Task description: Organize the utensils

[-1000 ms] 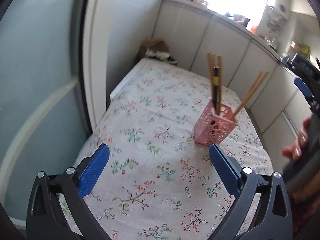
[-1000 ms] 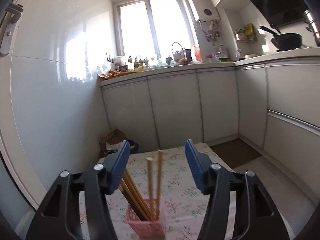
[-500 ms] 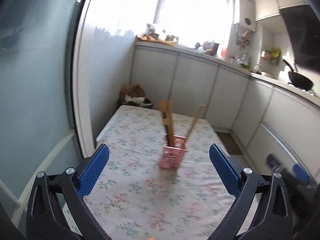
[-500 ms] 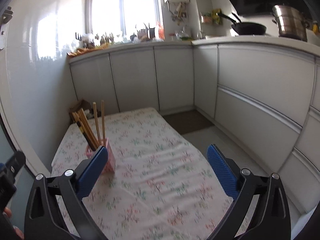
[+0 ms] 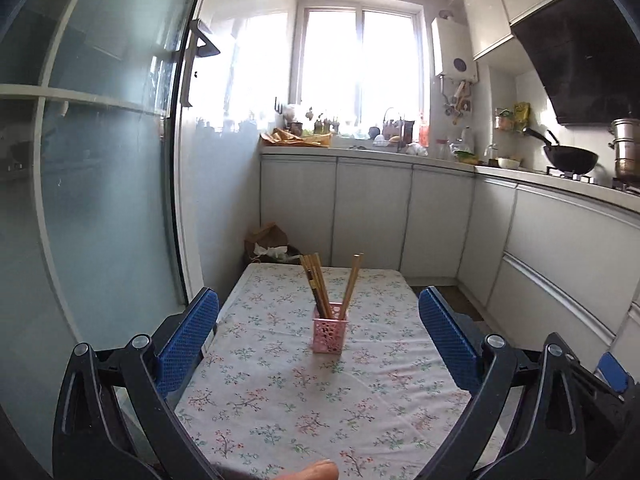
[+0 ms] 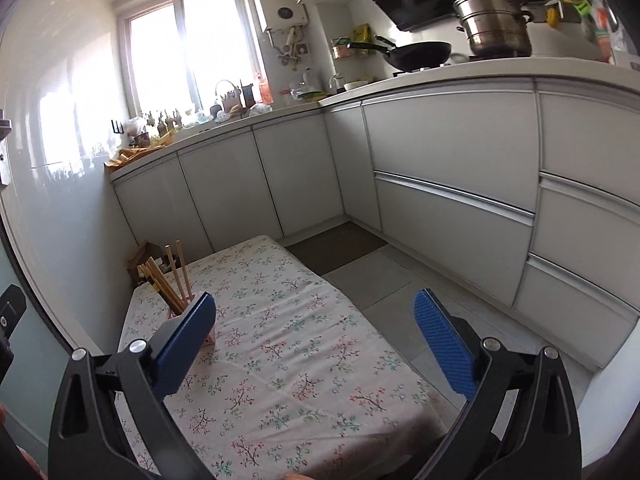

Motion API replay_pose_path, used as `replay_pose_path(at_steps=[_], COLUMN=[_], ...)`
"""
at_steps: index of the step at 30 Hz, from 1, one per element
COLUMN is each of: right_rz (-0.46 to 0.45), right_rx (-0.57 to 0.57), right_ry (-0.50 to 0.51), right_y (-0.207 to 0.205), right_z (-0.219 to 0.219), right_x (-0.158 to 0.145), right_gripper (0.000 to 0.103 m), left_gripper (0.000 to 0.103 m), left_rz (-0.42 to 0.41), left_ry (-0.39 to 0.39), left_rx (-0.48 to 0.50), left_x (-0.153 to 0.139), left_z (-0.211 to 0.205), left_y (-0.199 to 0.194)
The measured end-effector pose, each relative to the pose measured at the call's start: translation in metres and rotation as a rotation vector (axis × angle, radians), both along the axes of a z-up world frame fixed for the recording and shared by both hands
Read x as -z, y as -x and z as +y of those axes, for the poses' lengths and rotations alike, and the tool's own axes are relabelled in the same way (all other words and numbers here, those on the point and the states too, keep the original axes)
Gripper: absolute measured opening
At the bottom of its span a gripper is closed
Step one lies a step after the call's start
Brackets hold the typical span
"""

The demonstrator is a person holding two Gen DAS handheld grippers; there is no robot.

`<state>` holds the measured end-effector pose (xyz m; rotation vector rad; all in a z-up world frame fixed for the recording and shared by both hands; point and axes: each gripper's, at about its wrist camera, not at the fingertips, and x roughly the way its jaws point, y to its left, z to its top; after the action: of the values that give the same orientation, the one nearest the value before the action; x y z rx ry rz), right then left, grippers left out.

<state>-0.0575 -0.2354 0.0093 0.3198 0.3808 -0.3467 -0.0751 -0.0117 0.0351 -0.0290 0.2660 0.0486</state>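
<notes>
Right gripper [image 6: 314, 322] now stands wide open w/ nothing between the pads; a sec ago it was narrower and straddled two sticks right over the holder [image 6: 208, 336], so the sticks look freshly dropped in. Since then it has pulled back and swung off to the side: holder sits ahead-left of it, partly hidden behind its left pad [image 6: 188, 338], no contact. Left gripper [image 5: 319, 334] also wide open, empty; it was close above the cloth [image 5: 280, 420] w/ holder near its right pad, now it is backed off and higher, holder [image 5: 329, 334] framed well ahead, centred between the pads. Chopsticks [image 5: 320, 288] all stand in the holder, most bunched leaning one way, one or two tilted apart to the other side. No loose sticks visible on the table in either view. Judgement: the placing step seems done and both tools are retreating, so task looks at or near its end, unless more utensils lie out of view. A fingertip [image 5: 316, 472] shows at the bottom edge of the left view.
</notes>
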Motion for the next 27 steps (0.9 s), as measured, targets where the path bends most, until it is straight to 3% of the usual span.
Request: replay_pose_path(at_steps=[12,27], right_rz=[-0.043,-0.03], right_rx=[0.004,0.007], right_ry=[0.068,0.062], right_y=[0.033,0.031], right_z=[0.011,0.009], right_x=[-0.019,-0.017], right_gripper=[0.097,0.097], left_gripper=[0.096,0.096], left_rz=[0.048,0.083], left_ry=[0.033,0.048], left_rx=[0.041,0.046], left_x=[-0.004,-0.001], left_z=[-0.003,0.002], left_y=[0.014,0.008])
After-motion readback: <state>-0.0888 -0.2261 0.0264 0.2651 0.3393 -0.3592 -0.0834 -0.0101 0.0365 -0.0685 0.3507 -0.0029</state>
